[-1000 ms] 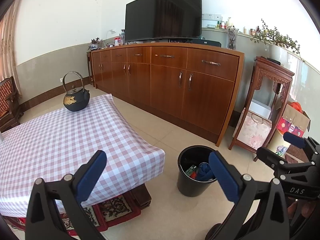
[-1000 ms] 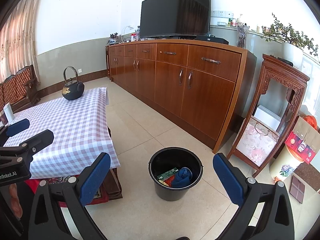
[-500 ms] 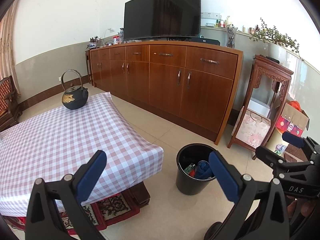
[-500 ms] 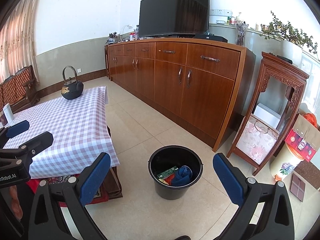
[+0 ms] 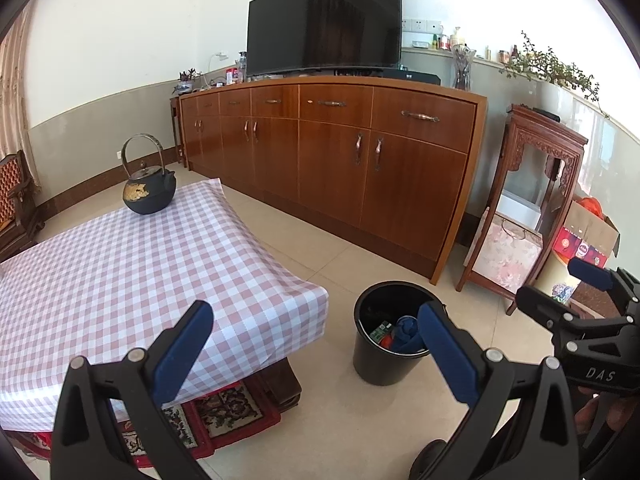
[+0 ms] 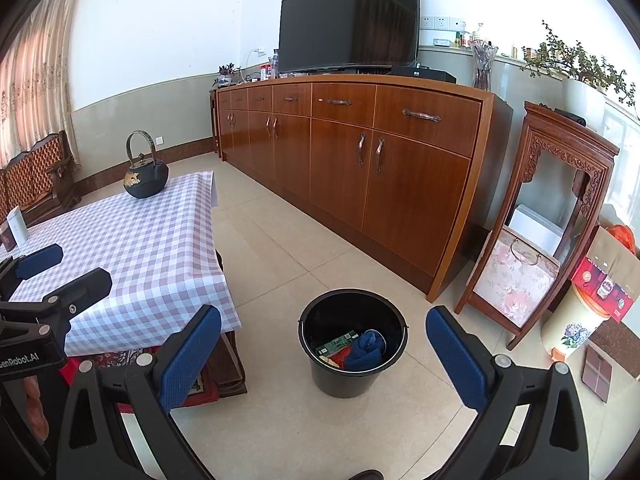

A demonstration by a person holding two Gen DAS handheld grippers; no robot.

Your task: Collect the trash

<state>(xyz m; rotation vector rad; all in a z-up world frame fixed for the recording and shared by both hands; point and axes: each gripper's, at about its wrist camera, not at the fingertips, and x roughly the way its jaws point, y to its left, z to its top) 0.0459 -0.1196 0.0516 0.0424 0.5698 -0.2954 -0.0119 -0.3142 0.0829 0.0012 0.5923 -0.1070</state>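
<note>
Both sets of jaws gape wide, holding nothing: left gripper [image 5: 312, 336], right gripper [image 6: 324, 340]. Black bucket [image 6: 352, 376] beside the checkered surface [image 6: 152, 252] holds light, soft trash; probably grab its stiff rim.

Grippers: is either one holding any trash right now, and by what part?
Nothing is held. The left gripper and right gripper are both open with nothing between the fingers; trash lies in the bin.
</note>
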